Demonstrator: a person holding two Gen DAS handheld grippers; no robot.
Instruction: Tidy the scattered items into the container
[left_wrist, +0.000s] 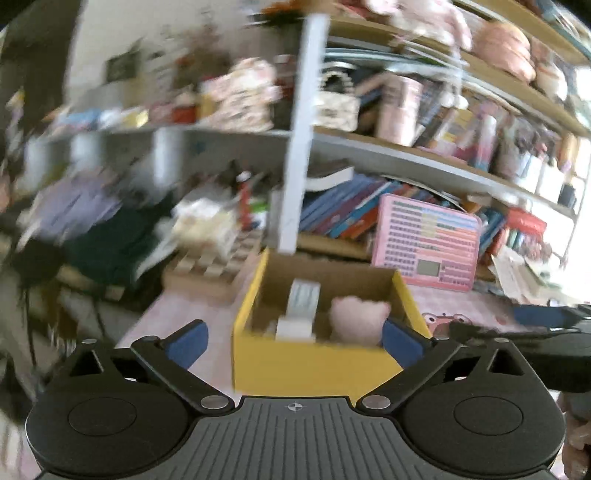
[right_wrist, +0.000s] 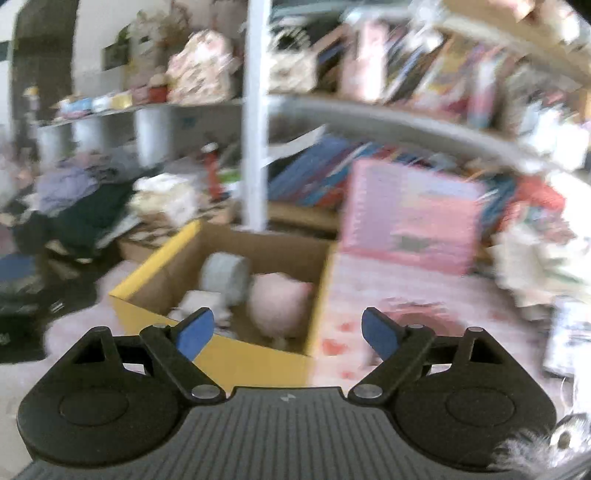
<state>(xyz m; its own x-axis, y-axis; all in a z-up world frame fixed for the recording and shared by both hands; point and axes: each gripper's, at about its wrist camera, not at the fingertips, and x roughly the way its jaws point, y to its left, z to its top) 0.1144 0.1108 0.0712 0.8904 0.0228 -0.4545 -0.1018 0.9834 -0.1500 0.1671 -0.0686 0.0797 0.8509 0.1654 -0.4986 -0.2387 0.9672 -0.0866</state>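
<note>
Here, both grippers, left gripper (left_wrist: 295, 341) and right gripper (right_wrist: 288, 330), gaped wide and empty above a pink tabletop (right_wrist: 369, 295); the yellow box (left_wrist: 306, 363) held a pink plush toy (left_wrist: 356, 319) beneath cluttered bookshelves (left_wrist: 406, 155).

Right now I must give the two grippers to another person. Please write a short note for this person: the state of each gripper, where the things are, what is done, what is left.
Left gripper: open, nothing between the pads.
Right gripper: open, also empty.
Yellow box: on the pink mat, in front of the shelves.
Already inside the box: a pink plush toy, a grey tape roll and a small white item that is too blurred to name.
Left to do: both views are blurred, so I cannot tell whether loose items remain on the mat. Check around the box before closing the job.
</note>
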